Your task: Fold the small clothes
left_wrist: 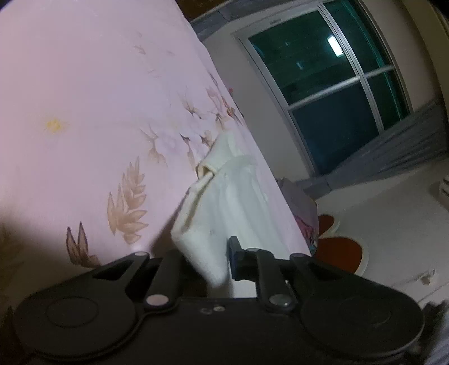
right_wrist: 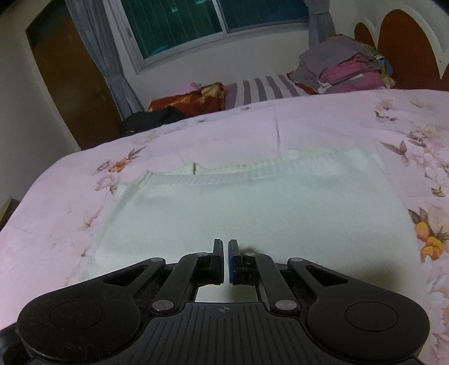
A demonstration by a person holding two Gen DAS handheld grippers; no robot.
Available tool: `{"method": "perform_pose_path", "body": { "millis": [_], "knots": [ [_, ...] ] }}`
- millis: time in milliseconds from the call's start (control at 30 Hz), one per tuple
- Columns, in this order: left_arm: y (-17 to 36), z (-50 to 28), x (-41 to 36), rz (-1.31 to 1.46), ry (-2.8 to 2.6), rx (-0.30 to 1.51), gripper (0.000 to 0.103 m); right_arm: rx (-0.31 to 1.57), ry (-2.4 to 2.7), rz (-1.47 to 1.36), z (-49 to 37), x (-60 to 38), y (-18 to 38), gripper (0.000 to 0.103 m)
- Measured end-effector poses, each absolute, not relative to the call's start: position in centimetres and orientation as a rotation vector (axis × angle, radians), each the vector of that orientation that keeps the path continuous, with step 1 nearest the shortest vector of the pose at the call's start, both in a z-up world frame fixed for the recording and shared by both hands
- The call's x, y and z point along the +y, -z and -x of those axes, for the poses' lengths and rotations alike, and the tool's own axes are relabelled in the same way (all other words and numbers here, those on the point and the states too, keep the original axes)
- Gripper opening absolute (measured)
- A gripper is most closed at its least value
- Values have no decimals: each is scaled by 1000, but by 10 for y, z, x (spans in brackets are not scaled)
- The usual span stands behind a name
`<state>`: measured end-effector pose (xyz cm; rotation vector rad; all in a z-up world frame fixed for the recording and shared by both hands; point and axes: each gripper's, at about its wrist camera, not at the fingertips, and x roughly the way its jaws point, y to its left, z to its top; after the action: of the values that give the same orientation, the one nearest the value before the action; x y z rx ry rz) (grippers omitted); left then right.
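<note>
A small white ribbed garment point(right_wrist: 252, 202) lies spread flat on the pink floral bedsheet point(right_wrist: 336, 123). My right gripper point(right_wrist: 225, 244) is shut and empty, just above the garment's near edge. In the left wrist view my left gripper point(left_wrist: 216, 252) is shut on a corner of the same white garment point(left_wrist: 224, 196) and holds it lifted off the pink sheet point(left_wrist: 84, 84); the cloth hides the left finger.
A pile of folded clothes point(right_wrist: 345, 70) sits at the far right of the bed by the red headboard point(right_wrist: 398, 42). A red patterned pillow point(right_wrist: 190, 98) and dark cloth point(right_wrist: 151, 118) lie at the far left. A window point(right_wrist: 210, 22) and curtains are behind.
</note>
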<state>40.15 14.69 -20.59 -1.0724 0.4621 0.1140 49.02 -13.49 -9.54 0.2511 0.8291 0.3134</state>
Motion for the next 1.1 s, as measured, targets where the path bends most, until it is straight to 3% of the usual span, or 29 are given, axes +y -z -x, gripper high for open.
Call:
{"method": "perform_pose_path", "body": {
  "millis": [100, 167, 200, 467, 567, 800, 967, 1000, 1033, 1067, 1100],
  "knots": [
    [203, -407, 146, 1086, -122, 459, 23, 885, -287, -262, -497, -137, 123, 0],
    [203, -415, 147, 1076, -133, 483, 17, 889, -292, -285, -495, -142, 123, 0],
    [203, -417, 148, 1077, -138, 499, 8, 894, -295, -306, -495, -145, 123, 0],
    [149, -427, 122, 767, -112, 513, 7, 924, -333, -370, -503, -158, 120, 0],
    [124, -437, 100, 615, -80, 521, 7, 818, -297, -497, -493, -196, 102, 0],
    [81, -466, 5, 308, 75, 569, 7, 744, -229, -630, -484, -305, 88, 0],
    [84, -480, -81, 175, 184, 647, 7, 718, -192, -710, -476, -372, 86, 0],
    [90, -482, -98, 157, 202, 672, 10, 719, -195, -729, -475, -384, 88, 0],
    [99, -486, -111, 160, 231, 713, 20, 716, -201, -741, -473, -393, 89, 0],
    [109, -491, -121, 174, 262, 777, 42, 720, -213, -751, -472, -400, 91, 1],
    [117, -493, -129, 191, 277, 835, 52, 738, -217, -751, -474, -406, 93, 27]
  ]
}}
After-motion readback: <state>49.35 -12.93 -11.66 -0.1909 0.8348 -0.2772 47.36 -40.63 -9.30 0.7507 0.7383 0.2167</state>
